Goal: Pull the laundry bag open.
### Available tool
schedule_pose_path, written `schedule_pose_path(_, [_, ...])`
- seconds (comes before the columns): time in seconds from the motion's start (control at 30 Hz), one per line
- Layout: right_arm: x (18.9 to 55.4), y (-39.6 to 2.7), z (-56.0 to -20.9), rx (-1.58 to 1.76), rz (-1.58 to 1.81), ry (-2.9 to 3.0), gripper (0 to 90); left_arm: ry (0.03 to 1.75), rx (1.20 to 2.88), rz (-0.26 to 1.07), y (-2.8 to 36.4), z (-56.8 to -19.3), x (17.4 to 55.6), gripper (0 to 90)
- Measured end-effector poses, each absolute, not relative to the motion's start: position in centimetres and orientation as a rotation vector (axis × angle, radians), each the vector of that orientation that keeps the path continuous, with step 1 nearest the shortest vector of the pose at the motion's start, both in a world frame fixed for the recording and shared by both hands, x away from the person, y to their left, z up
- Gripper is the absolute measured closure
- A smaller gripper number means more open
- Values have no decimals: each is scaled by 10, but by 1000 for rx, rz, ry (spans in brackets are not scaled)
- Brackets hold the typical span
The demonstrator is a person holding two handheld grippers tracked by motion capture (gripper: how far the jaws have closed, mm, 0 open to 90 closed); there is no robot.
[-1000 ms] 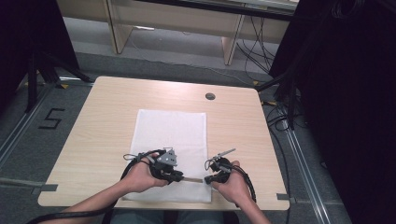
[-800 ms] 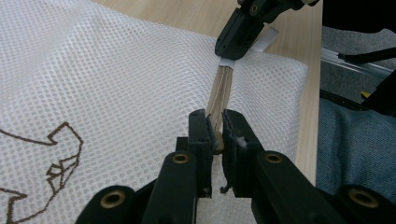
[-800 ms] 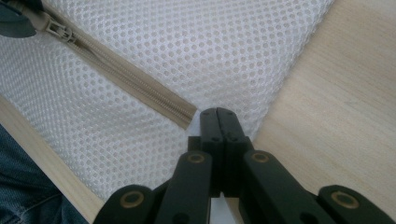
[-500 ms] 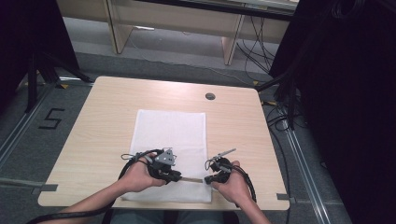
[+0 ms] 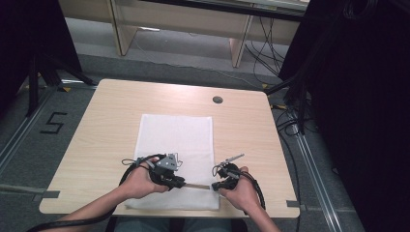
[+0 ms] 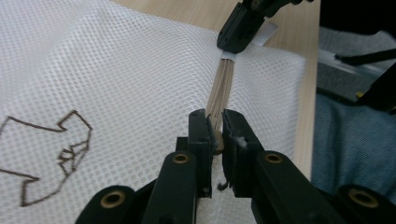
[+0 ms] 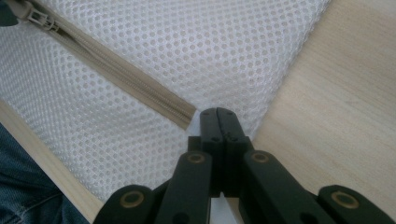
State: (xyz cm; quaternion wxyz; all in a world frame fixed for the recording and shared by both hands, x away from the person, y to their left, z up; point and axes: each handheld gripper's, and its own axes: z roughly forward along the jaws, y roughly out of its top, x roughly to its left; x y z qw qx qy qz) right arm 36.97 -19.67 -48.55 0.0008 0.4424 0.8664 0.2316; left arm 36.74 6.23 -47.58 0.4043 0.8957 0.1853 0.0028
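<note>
Two hand-held grippers work at the near edge of a white mesh bag (image 5: pixel 176 154) that lies flat on the light wooden table (image 5: pixel 96 125), its long side running away from the person. Everything else sits around that bag.

At the bag's near left, the left hand (image 5: pixel 138 181) holds the left gripper (image 5: pixel 180 182), which points across the bag toward the other hand. In the left gripper view, the left gripper (image 6: pixel 215 128) has its jaws closed to a narrow gap around the beige zipper slider (image 6: pixel 216 140), pinching it. A brown outline logo (image 6: pixel 51 154) is stitched on the mesh to the left of those jaws.

Along the bag's near edge, between the two grippers, runs the beige zipper (image 5: pixel 197 186), closed along the stretch that shows.

At the bag's near right corner, the right hand (image 5: pixel 241 193) holds the right gripper (image 5: pixel 215 186). In the right gripper view, the right gripper (image 7: pixel 217 114) has its jaws pressed fully together on the mesh at the end of the zipper (image 7: pixel 121 81), where bag meets bare table.

Beyond the bag's far right corner, a dark round grommet (image 5: pixel 217 100) is set in the tabletop.
</note>
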Motion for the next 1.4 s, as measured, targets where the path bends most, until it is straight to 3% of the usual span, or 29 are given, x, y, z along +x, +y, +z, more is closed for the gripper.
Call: schedule_pose_path(1.4, [366,-194,-483,1433,676,2711,900,488,2267,-16,76,-478,367,819])
